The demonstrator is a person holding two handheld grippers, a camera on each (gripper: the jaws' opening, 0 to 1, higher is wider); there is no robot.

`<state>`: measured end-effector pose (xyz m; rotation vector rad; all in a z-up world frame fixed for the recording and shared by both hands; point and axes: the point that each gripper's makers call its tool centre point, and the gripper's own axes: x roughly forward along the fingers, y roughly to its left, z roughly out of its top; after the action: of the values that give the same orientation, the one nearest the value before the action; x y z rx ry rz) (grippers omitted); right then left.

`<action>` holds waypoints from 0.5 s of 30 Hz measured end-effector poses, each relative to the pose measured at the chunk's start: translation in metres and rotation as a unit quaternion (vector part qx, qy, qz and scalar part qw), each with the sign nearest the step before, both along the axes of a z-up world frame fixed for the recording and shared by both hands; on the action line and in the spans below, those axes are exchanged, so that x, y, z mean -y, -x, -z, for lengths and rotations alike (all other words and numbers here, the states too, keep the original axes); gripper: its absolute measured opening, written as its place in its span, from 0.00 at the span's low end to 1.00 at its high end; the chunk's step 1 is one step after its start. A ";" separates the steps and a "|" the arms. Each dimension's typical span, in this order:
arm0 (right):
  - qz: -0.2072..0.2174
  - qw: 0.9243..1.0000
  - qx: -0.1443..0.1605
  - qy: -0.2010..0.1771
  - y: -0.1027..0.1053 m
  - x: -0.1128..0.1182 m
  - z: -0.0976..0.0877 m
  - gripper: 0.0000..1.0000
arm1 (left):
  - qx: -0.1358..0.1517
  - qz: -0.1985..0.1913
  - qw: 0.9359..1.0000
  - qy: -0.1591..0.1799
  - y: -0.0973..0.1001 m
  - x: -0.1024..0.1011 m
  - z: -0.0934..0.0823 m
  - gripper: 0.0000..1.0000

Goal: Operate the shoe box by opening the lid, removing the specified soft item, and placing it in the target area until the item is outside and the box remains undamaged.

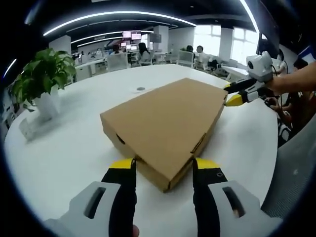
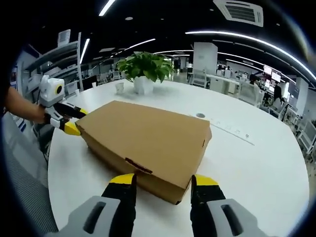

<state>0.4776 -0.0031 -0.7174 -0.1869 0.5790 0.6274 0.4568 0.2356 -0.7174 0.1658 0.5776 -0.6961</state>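
Here, in the left gripper view, a broad white table (image 1: 64, 148) curves away into an open office lit by long ceiling strips, with desks, monitors and seated people far behind. A potted plant (image 1: 42, 79) stands at the table's left. The cardboard shoe box (image 1: 165, 123) lies flat in the middle, lid shut, its near corner pointing between the yellow-tipped jaws of the left gripper (image 1: 164, 165), which stand apart on either side of that corner; whether they touch the cardboard cannot be told. At the box's far right corner the right gripper (image 1: 232, 94) comes in, held by a bare forearm, its tips just at the edge. No print reads on the box. Over in the right gripper view, the same white table (image 2: 256, 163) spreads out, the potted plant (image 2: 143, 69) now beyond the shoe box (image 2: 143, 138), shelving at the left, monitors far right. The right gripper (image 2: 163, 182) has its jaws apart, straddling the near corner. The left gripper (image 2: 74, 121) sits at the box's far left corner; its jaw gap is hard to make out here. A faint strip of marks on the tabletop is too small to read.
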 end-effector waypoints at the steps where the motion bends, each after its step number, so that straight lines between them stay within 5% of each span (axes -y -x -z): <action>1: 0.001 1.000 -0.002 0.000 0.001 0.000 0.000 0.38 | -0.001 0.001 1.000 0.000 -0.001 0.000 0.000 0.42; 15: 0.022 1.000 -0.008 0.006 0.014 -0.010 0.000 0.36 | -0.012 0.024 1.000 -0.001 -0.005 -0.013 0.000 0.40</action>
<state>0.4632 0.0069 -0.7174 -0.1797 0.5997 0.5836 0.4621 0.2484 -0.7175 0.1747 0.5984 -0.7442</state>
